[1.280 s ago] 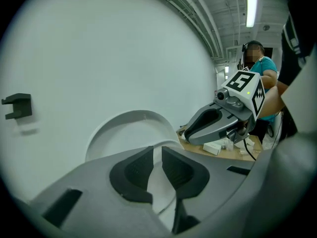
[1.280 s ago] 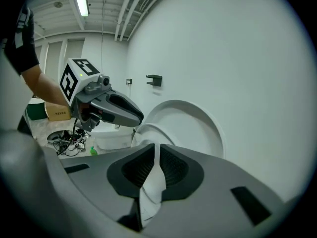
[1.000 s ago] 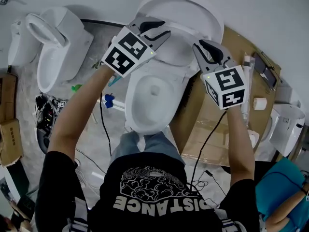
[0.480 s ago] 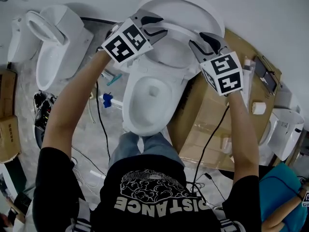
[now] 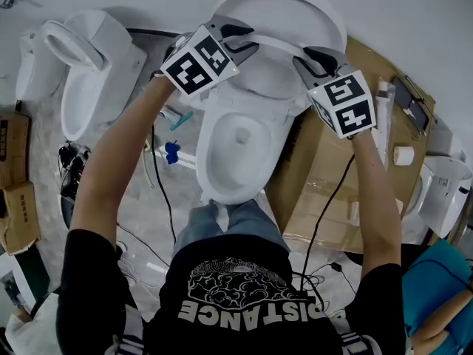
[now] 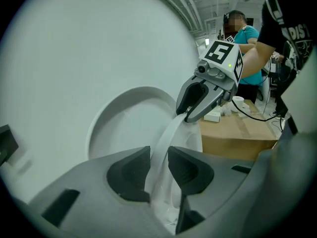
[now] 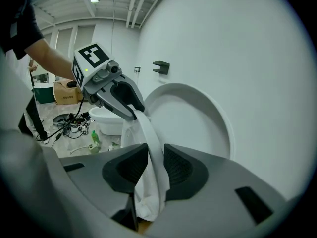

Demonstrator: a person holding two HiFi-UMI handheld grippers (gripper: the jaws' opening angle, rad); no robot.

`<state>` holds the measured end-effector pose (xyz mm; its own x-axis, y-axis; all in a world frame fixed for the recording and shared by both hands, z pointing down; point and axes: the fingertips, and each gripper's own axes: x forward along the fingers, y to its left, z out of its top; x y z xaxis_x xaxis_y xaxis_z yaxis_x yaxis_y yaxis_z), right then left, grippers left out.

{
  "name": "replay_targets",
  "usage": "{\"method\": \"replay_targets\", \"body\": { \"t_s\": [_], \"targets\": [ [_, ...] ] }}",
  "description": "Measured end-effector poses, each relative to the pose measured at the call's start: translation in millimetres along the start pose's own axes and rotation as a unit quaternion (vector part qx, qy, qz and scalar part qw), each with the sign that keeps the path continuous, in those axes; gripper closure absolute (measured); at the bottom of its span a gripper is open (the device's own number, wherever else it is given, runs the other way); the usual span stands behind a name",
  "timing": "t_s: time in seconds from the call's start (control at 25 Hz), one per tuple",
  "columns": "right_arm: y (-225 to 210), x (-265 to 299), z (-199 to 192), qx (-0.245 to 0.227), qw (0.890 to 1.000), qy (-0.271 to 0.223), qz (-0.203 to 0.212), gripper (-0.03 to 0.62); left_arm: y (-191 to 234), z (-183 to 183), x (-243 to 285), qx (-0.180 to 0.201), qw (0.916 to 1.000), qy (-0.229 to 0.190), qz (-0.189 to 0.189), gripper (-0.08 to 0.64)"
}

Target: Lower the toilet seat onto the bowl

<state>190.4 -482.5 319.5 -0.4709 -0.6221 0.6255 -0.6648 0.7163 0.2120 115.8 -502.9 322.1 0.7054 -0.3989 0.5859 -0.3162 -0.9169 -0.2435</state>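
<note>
The white toilet seat [image 5: 277,44] stands raised, a little in front of the lid [image 5: 295,9], which leans on the wall above the bowl [image 5: 236,146]. My left gripper [image 5: 238,41] is at the seat's left side. Its jaws are closing and the seat's rim [image 6: 166,138] sits between the pads of this gripper [image 6: 158,165], touching both. My right gripper [image 5: 319,59] is at the seat's right side. Its jaws are closing too, and the rim [image 7: 148,133] fills the gap in the gripper [image 7: 156,165].
A second toilet [image 5: 89,72] stands to the left, a flattened cardboard box [image 5: 325,168] lies to the right, and another toilet [image 5: 443,191] is beyond it. Cables [image 5: 159,191] run over the floor. A person in teal [image 5: 436,302] is at the lower right.
Both grippers have shifted slightly toward the wall along the seat's sides. The seat remains raised.
</note>
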Motion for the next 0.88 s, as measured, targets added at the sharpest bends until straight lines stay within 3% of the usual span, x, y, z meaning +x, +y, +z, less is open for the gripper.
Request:
{"method": "replay_targets", "body": {
  "t_s": [0.56, 0.68, 0.88],
  "targets": [
    [68, -38, -11, 0.012, 0.999, 0.013, -0.037, 0.474, -66, -19, -47, 0.019, 0.9993, 0.011, -0.029, 0.437],
    [85, -46, -16, 0.015, 0.999, 0.017, -0.040, 0.469, -83, -20, -55, 0.038, 0.9985, 0.001, -0.039, 0.437],
    [114, -57, -22, -0.007, 0.998, 0.024, -0.057, 0.466, -108, -31, -71, 0.049, 0.9974, 0.002, -0.052, 0.437]
  ]
}}
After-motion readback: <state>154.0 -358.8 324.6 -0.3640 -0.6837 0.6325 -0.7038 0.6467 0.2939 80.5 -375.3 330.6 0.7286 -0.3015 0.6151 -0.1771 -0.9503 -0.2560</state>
